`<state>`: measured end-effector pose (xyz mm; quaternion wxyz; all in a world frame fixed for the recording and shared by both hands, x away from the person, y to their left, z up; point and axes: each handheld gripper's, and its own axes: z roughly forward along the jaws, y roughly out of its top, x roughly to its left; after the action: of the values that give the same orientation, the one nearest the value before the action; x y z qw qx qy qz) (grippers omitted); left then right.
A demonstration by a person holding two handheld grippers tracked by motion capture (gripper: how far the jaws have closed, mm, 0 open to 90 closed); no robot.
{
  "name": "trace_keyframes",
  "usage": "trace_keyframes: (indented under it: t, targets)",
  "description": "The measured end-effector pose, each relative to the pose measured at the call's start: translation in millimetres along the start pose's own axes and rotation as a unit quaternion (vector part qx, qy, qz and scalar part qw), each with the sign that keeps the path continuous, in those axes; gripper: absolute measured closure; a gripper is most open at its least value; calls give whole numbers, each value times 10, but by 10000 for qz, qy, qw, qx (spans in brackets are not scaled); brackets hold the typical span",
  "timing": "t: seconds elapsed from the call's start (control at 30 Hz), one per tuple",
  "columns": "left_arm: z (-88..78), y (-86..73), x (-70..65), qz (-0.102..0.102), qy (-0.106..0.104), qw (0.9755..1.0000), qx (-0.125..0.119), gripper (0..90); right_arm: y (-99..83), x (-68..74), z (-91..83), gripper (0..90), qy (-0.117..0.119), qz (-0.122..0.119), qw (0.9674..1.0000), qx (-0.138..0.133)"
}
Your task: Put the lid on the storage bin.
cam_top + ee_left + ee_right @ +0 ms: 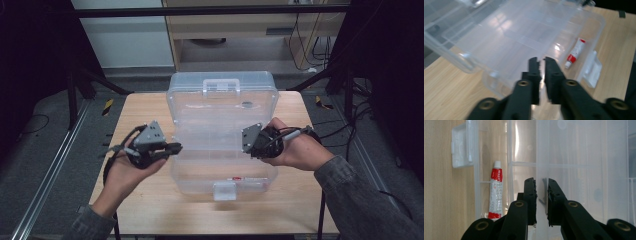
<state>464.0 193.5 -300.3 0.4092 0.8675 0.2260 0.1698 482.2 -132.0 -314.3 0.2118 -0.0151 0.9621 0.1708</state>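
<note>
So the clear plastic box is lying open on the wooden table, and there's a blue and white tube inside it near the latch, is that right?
Not quite: the tube is red and white, not blue and white, as the right gripper view shows. The rest holds: the clear plastic box lies open on the wooden table, with the tube inside near the latch.

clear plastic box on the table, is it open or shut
Open. The box lies with its lid swung back flat on the table, and a red and white tube lies inside.
</note>
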Motion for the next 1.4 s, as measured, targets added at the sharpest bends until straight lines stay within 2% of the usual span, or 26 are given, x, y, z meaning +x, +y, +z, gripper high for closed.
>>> trace_keyframes:
  t: [0.07,0.1,0.13,0.23,0.47,0.5,0.53,0.57,0.63,0.8,0.83,1.1,1.27,1.4]
  targets:
    - [-7,56,134,-149,32,9999,-22,898,1,-4,3,794,-5,-18,10000,-12]
    - [6,102,241,-290,66,9996,-16,898,1,1,4,793,-3,-9,10000,-18]
    - [6,102,241,-290,66,9996,-16,898,1,1,4,793,-3,-9,10000,-18]
    - [48,152,363,-492,93,9987,-74,897,-5,2,4,793,-3,-6,10000,-32]
    - [161,272,519,-604,257,9978,-10,895,-10,20,3,768,22,-25,10000,-9]
    - [172,293,538,-598,262,9979,17,895,-10,25,5,768,7,-31,10000,-17]
    - [192,318,570,-506,228,9984,-82,895,-10,29,5,770,-4,-47,10000,-14]
    - [190,335,580,-652,193,9977,-55,896,-12,31,5,772,-19,-58,10000,-14]
    - [194,368,625,-751,247,9969,-2,896,-21,39,4,795,-43,-61,10000,-26]
    - [218,398,690,-823,323,9961,54,897,-29,47,9,817,-14,-49,10000,-52]
    - [227,398,714,-889,334,9955,42,896,-31,54,9,817,-11,-44,10000,-40]
    - [246,363,789,-1038,354,9940,41,896,-50,78,10,807,-13,-36,10000,-80]
    - [237,359,781,-1017,364,9941,90,897,-55,92,19,803,9,-41,9999,-130]
    - [221,342,786,-1088,350,9934,66,896,-57,111,21,795,5,-41,9999,-125]
